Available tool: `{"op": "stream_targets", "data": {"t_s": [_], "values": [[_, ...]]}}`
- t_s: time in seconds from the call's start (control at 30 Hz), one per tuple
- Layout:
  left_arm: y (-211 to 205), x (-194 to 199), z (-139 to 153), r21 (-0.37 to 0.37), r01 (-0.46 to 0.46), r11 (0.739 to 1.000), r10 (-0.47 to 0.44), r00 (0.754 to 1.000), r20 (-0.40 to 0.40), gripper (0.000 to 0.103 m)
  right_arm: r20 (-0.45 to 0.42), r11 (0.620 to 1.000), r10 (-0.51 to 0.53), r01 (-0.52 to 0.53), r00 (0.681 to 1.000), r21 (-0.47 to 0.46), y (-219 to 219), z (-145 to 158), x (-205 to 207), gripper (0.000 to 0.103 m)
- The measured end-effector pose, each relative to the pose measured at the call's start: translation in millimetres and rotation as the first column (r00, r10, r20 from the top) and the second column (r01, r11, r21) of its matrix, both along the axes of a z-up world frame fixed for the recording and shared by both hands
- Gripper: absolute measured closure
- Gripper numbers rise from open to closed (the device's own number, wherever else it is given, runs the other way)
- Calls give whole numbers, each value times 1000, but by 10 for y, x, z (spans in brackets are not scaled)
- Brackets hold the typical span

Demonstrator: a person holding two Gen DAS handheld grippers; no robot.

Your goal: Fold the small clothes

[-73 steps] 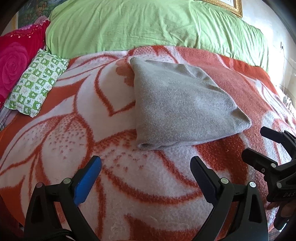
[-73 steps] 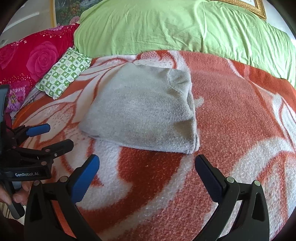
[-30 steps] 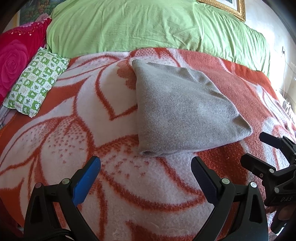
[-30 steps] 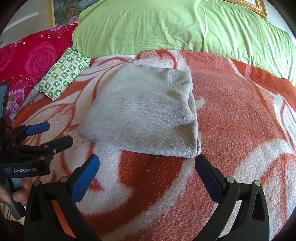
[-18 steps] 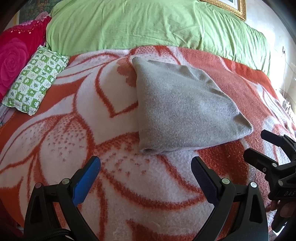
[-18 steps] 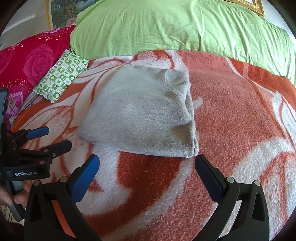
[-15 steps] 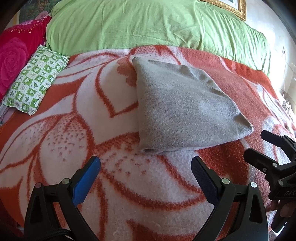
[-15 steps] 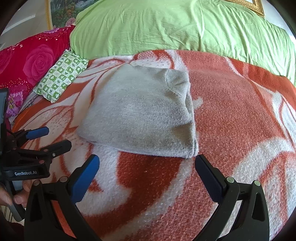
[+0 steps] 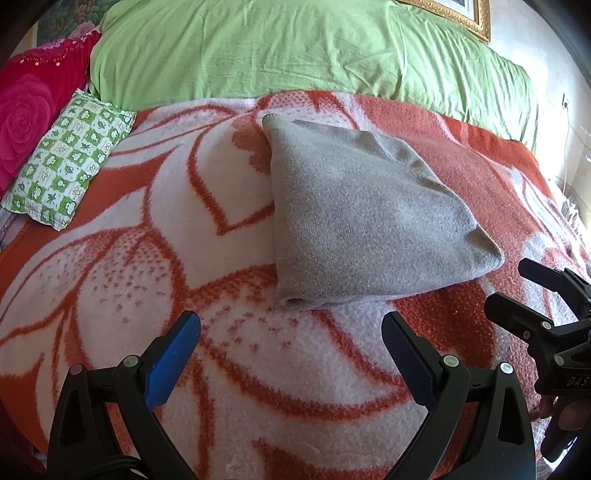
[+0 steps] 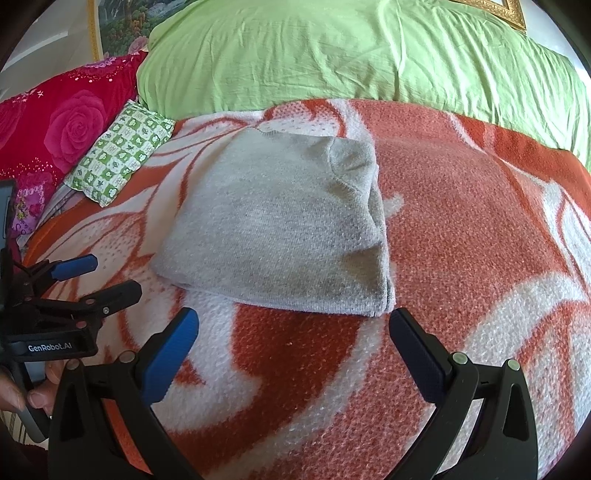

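A grey knitted garment (image 9: 365, 225) (image 10: 280, 229) lies folded into a compact rectangle on the orange and white flowered blanket (image 9: 129, 280) (image 10: 480, 236). My left gripper (image 9: 291, 332) hovers open just short of the garment's near edge, with nothing between its fingers. My right gripper (image 10: 293, 328) is also open and empty, close to the garment's near right corner. Each gripper shows in the other's view: the right gripper (image 9: 517, 284) at the far right, the left gripper (image 10: 107, 273) at the far left, held by a hand (image 10: 22, 395).
A light green bedsheet (image 9: 295, 51) covers the bed behind the blanket. A small green checked pillow (image 9: 66, 162) and a red rose cushion (image 9: 26, 114) lie at the left. A gold picture frame (image 9: 461, 14) hangs at the back right.
Both grippers have drifted only slightly; the folded garment has stayed put and nothing was grasped.
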State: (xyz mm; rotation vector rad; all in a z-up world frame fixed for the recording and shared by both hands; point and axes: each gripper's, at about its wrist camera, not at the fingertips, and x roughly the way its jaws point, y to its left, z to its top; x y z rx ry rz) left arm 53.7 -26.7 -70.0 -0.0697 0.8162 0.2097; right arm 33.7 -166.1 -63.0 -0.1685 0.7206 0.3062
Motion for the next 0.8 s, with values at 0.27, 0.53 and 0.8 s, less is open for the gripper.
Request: {"op": "stream_targets", "data": {"t_s": [0.27, 0.53, 0.8], "values": [[-11, -17, 14, -5, 0, 1000, 1, 1000, 9, 4, 0, 1000, 3, -3, 1000, 1, 11, 4, 13, 0], [-11, -22, 12, -12, 0, 1000, 0, 1000, 3, 4, -2, 1000, 8, -8, 1000, 3, 42, 16, 30, 0], [-4, -19, 6, -18, -2, 1000, 2, 1000, -2, 4, 1, 1000, 16, -16, 1000, 6, 71, 48, 22, 0]]}}
